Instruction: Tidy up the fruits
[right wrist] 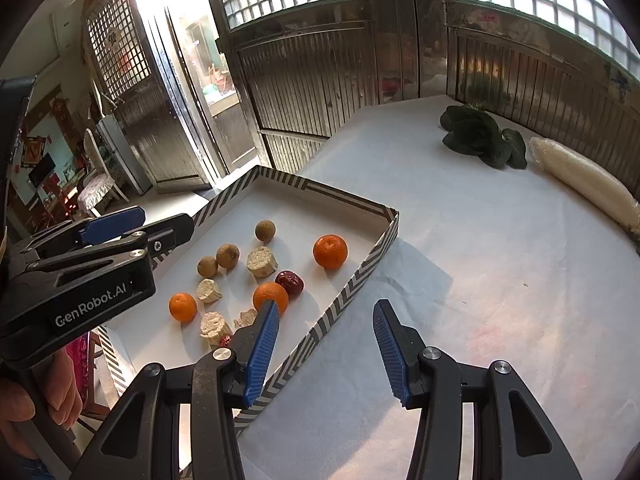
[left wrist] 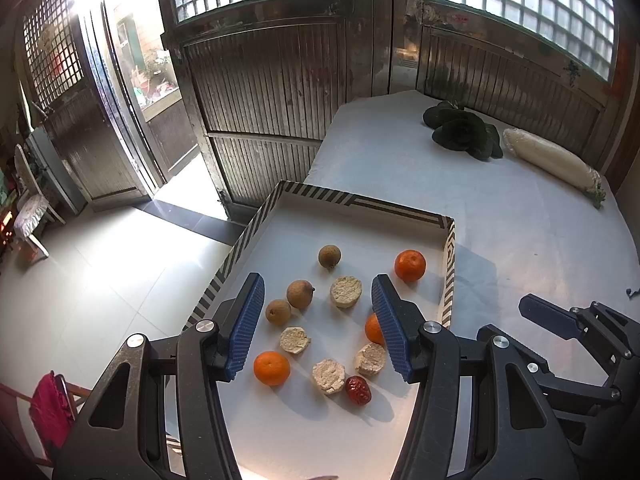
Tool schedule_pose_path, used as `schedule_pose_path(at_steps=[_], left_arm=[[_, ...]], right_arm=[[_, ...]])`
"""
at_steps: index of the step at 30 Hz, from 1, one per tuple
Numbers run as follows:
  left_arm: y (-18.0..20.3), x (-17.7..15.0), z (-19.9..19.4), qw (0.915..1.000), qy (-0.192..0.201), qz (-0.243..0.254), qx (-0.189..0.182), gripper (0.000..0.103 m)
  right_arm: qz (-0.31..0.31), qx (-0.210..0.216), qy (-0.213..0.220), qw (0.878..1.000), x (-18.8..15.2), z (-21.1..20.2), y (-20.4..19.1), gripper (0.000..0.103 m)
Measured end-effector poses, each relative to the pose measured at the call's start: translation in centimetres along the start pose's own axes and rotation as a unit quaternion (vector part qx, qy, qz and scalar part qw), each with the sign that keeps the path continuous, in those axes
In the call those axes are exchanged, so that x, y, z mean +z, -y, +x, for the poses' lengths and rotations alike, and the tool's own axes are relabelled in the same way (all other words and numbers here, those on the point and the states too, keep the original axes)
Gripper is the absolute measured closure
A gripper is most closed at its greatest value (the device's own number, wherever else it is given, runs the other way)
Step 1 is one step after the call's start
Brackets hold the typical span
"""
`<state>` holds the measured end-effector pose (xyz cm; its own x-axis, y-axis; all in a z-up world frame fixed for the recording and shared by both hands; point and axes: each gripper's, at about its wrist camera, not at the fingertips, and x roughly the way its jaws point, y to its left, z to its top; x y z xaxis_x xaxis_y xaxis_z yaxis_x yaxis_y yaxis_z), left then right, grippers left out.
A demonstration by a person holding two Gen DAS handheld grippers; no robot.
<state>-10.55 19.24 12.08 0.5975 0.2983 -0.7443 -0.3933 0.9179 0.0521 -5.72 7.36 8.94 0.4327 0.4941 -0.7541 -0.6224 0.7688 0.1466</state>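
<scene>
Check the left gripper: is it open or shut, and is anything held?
Open, holding nothing. The left gripper hovers over the tray; its blue fingers stand apart, fruit lying on the tray floor between them untouched.

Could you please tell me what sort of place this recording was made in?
Probably a lived-in home's front room: a cloth-covered table by an open metal door, a fridge, and greens for cooking.

free: table [right wrist: 480, 280] right of tray | blocked: tray wall [right wrist: 352, 280], greens [right wrist: 484, 140]
</scene>
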Motion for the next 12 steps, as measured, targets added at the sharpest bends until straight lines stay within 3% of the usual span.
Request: schedule_pose_path(at_steps=[8,12], left_arm=[[0.2,-0.1,0.1,0.9998,0.008,0.006,0.017,0.047],[1.4,0.1,0.1,0.9998,0.005,0.020,0.002,0.047]], right_arm=[[0.011,-0.001,-0.001,1.000,-0.3,0.1,0.8,0.056],[0.024,-0.011,0.005,1.000,-0.6,-0.4,2.0,0.056]])
